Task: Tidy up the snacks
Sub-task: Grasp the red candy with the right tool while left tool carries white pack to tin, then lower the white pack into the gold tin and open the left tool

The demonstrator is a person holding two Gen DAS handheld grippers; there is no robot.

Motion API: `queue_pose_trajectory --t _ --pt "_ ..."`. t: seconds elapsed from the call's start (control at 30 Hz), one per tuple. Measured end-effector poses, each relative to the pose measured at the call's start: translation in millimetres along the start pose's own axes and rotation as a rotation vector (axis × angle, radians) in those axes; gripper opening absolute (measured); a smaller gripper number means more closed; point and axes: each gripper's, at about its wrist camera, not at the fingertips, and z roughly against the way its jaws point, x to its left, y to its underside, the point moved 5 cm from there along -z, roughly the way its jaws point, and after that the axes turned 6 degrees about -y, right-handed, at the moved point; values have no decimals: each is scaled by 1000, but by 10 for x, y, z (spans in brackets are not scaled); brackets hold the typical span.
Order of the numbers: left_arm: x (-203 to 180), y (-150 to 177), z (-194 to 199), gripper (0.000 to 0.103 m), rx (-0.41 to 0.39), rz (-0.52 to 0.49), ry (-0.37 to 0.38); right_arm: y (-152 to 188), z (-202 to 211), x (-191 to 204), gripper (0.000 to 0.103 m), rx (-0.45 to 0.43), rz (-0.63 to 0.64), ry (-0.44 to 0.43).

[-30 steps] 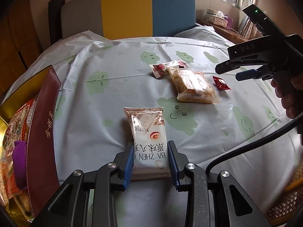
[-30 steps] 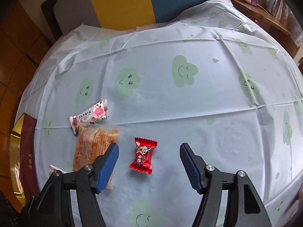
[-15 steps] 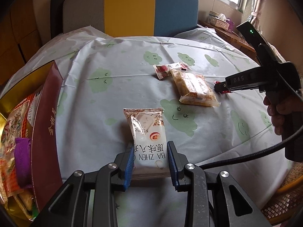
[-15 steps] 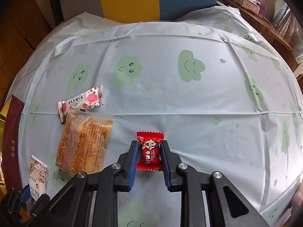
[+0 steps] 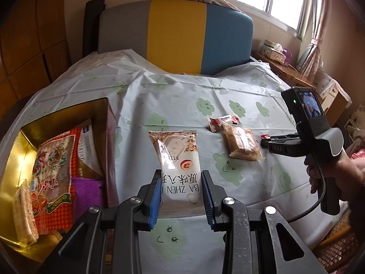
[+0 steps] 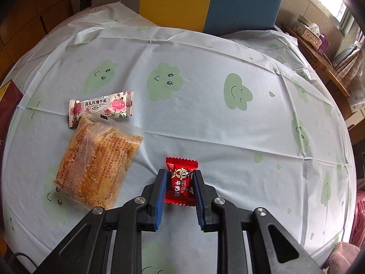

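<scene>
The table (image 6: 205,118), under a cloud-print cloth, carries a rose candy (image 6: 101,107), a cracker pack (image 6: 98,163) and a snack box (image 5: 100,111).

R hand-held gripper (image 6: 178,190) closed on red candy (image 6: 181,180) | L lifted white packet (image 5: 176,164) toward box (image 5: 103,123)

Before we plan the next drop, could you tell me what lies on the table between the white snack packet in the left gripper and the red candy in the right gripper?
The clear-wrapped crispy cake lies between the white packet and the red candy, in the left wrist view.

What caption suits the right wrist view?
Right gripper clamps a small red foil candy beside a clear-wrapped golden crispy cake.
</scene>
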Motion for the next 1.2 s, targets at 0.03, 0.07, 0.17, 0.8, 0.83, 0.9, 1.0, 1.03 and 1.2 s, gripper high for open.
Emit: queue_pose_trajectory --t 0.03,0.07,0.17,0.8,0.83,0.9,1.0,1.03,1.2 --pt "81 -26 20 33 0 23 3 4 -3 18 22 -2 6 6" --pt "162 -50 43 33 -3 45 2 14 2 43 22 -4 10 10" --pt "447 -117 91 33 -11 108 -29 28 9 68 22 -8 11 10" --pt "1655 82 -374 37 111 336 -214 66 96 151 22 -14 58 45" --pt "1664 125 -367 37 113 338 -222 66 99 154 22 -15 61 47" --pt "1668 192 -339 37 115 342 -235 66 102 151 22 -16 65 51" --pt "1669 243 -275 37 108 340 -257 66 101 146 22 -17 66 53" --pt "1671 250 -249 38 102 336 -268 66 101 147 22 -18 68 54" --pt "1665 273 -128 39 86 313 -309 78 113 181 22 -25 88 72"
